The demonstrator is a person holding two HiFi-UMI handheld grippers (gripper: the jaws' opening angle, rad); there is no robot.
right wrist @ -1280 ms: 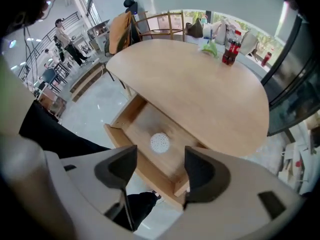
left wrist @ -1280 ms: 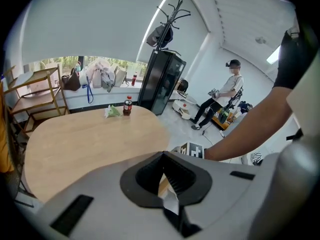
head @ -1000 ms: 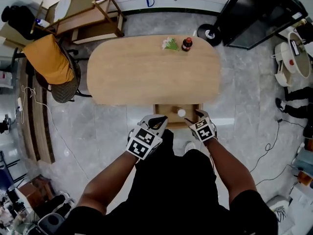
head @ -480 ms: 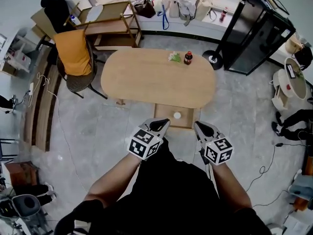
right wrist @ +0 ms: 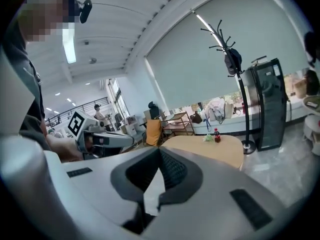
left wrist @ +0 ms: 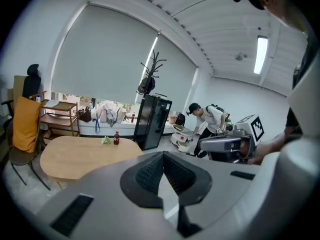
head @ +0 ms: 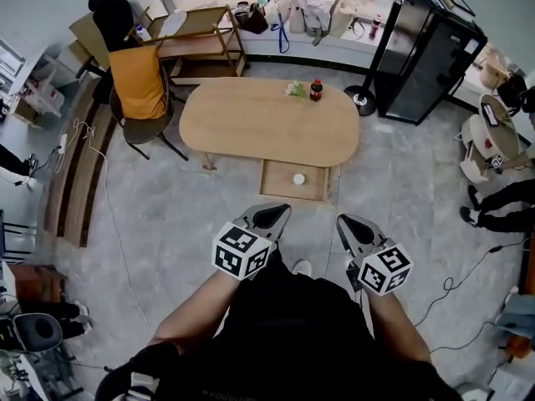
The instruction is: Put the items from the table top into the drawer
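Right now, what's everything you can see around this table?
table: one, light wood, oval, middle of the floor
drawer: one, wooden, open at the table's near edge
round item: one, white, inside the drawer
bottle: one, dark with red cap, table's far edge
green-white bundle: one, beside the bottle
chair: one, orange cover, left of the table
shelf cart: one, wooden, behind the chair
cabinet: one, black, far right
left gripper: one, grey, fingers shut, empty
right gripper: one, grey, fingers shut, empty
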